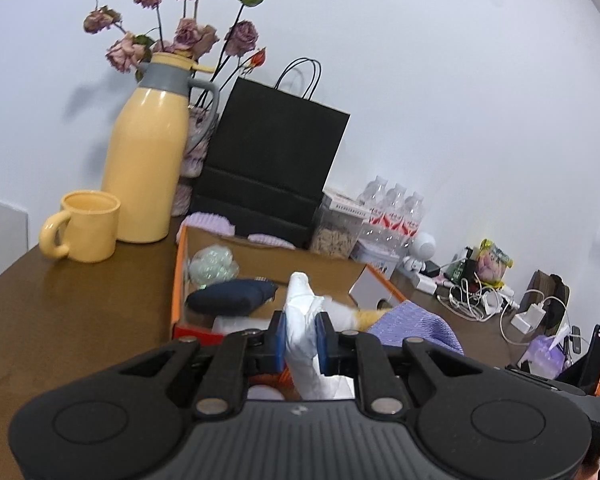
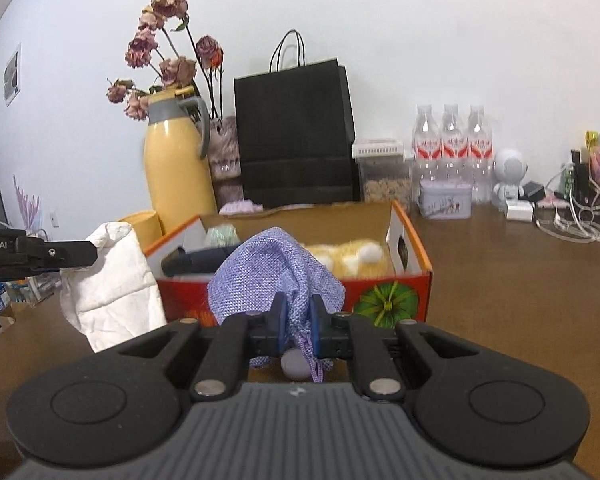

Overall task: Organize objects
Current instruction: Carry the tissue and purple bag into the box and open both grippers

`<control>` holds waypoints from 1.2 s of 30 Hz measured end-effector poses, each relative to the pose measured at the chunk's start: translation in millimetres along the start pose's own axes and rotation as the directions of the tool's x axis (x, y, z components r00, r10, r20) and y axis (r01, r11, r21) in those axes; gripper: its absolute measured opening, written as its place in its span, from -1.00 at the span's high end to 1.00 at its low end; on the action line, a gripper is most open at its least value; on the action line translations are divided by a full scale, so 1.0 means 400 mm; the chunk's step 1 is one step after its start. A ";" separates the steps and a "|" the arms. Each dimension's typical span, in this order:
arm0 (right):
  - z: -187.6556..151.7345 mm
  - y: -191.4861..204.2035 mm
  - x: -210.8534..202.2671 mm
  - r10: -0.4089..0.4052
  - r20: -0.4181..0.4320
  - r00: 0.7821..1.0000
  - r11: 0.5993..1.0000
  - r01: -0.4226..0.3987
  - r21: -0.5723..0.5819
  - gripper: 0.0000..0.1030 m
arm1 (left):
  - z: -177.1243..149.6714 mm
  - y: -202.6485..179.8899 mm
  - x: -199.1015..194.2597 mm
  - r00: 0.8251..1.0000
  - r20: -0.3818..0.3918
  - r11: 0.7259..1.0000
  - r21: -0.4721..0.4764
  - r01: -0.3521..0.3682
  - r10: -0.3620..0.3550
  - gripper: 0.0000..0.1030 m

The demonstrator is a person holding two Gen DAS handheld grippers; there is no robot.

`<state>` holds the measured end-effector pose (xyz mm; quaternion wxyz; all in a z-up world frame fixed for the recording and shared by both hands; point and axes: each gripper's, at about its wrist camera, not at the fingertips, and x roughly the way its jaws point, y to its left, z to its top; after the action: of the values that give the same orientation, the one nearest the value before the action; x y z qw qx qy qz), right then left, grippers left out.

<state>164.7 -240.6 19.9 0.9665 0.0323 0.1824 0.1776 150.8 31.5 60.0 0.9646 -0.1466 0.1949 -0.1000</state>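
Left gripper (image 1: pixel 301 340): fingers clamped on a bunched fold of the white bag (image 1: pixel 300 320), which is held in the air just in front of the box (image 1: pixel 260 246); the pinch at the gathered top likely keeps it from slipping.
Right gripper (image 2: pixel 299 322): fingers closed on the drawstring neck of the purple pouch (image 2: pixel 274 268), held off the surface (image 2: pixel 520 280) before the box's front wall, the body of it bulging up beyond the fingers.
Why both are raised: judged, each soft item is lifted clear of the rim so it can go over into the box.
Box contents: a dark blue pouch (image 1: pixel 232 296), a bubble-wrap wad (image 1: pixel 214 264) and a yellow-white furry thing (image 2: pixel 352 258) already fill much of the floor.
In the way: the front wall and those contents; free room looks tight.
Around: thermos (image 1: pixel 148 160), mug (image 1: pixel 86 226), black paper bag (image 1: pixel 272 152), water bottles (image 2: pixel 452 148), chargers and cables (image 1: pixel 480 300) well to the right.
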 end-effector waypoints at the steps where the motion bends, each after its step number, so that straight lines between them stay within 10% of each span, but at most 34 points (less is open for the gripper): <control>1: 0.009 0.000 0.006 0.000 0.007 1.000 1.000 0.000 -0.001 0.77 | 0.007 -0.003 0.007 1.000 0.004 1.000 0.000 0.001 -0.001 0.73; 36: 0.155 -0.047 0.360 -0.059 -0.013 0.998 0.995 0.058 -0.075 0.77 | 0.144 -0.011 0.402 0.996 0.004 0.995 0.048 -0.085 0.085 0.73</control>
<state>318.9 -206.7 26.0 0.9705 -0.0105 0.1838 0.1559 319.0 0.9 56.4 0.9715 -0.1152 0.1973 -0.0635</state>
